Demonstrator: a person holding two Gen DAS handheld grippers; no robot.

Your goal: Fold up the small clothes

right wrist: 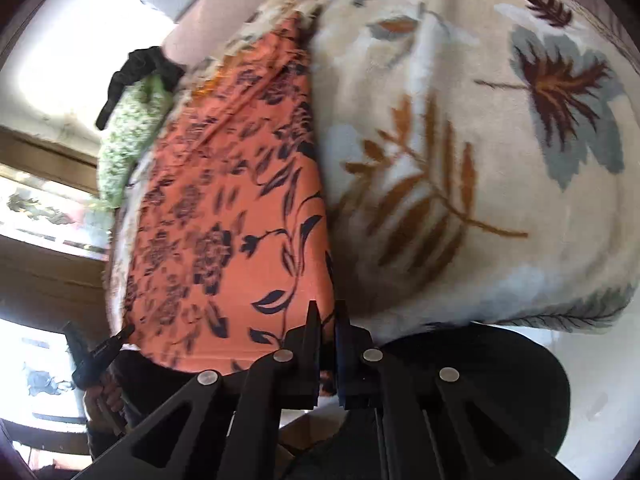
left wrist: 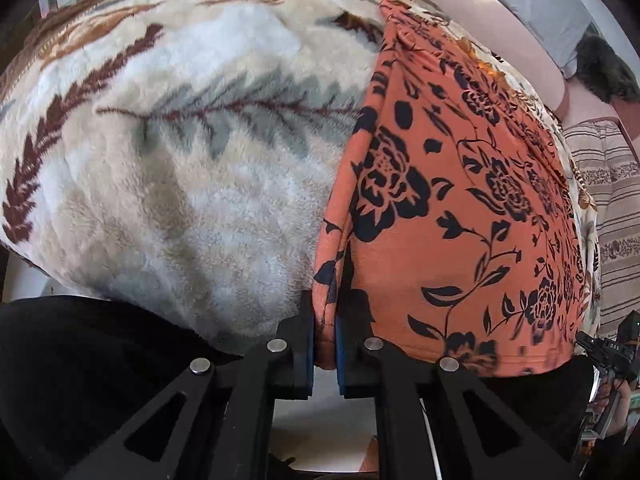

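An orange garment with a black flower print lies spread flat on a fleece blanket patterned with leaves. In the left wrist view my left gripper is shut on the garment's near left corner, and orange cloth bunches between the blue pads. In the right wrist view the same garment lies on the blanket, and my right gripper is shut on its near right corner. Each view shows the other gripper at the garment's far near corner: the right gripper and the left gripper.
Green and white patterned cloth and a black cloth lie at the blanket's far edge. A striped cloth hangs to the right, with a dark furry thing above it. Dark fabric lies below the blanket's near edge.
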